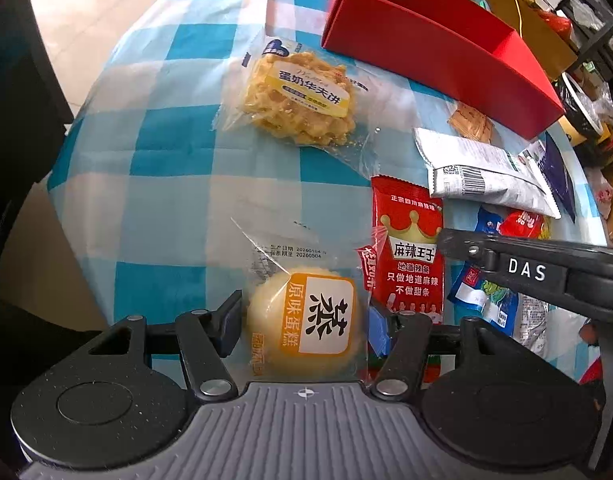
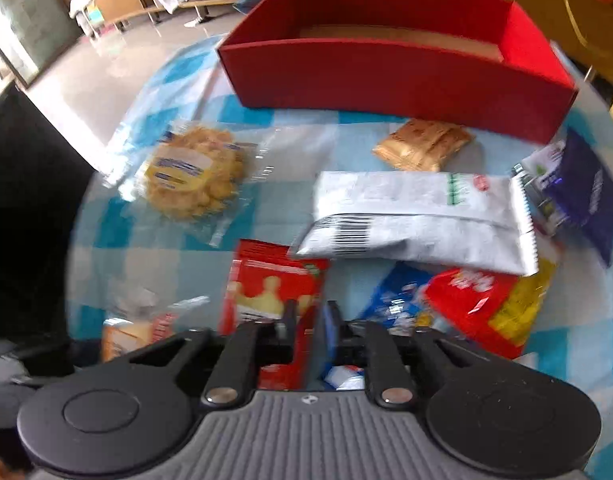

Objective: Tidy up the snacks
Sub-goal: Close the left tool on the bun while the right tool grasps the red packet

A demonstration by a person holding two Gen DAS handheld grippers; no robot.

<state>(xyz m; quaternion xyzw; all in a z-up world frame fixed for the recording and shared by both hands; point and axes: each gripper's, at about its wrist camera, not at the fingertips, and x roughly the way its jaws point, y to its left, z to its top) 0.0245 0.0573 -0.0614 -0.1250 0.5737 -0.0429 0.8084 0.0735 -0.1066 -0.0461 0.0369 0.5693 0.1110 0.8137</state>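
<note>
A round yellow cake in a clear wrapper (image 1: pixel 318 316) sits between the blue pads of my left gripper (image 1: pixel 305 326), which is shut on it just above the checked cloth. My right gripper (image 2: pixel 310 320) is shut on the right edge of a red spicy-strip packet with a crown (image 2: pixel 266 280). In the left wrist view that packet (image 1: pixel 410 248) lies beside the cake, with the right gripper (image 1: pixel 446 242) reaching in from the right. An open red box (image 2: pixel 386 76) stands at the back of the table; its inside shows only a bare brown floor.
A waffle biscuit in a clear bag (image 1: pixel 298 96) lies mid-table. A silver pouch (image 2: pixel 418 216), a brown cracker pack (image 2: pixel 422 144), a dark purple packet (image 2: pixel 586 192), blue packets (image 2: pixel 394 300) and a red-and-yellow bag (image 2: pixel 486 308) crowd the right side. The table edge (image 1: pixel 86 128) drops off at the left.
</note>
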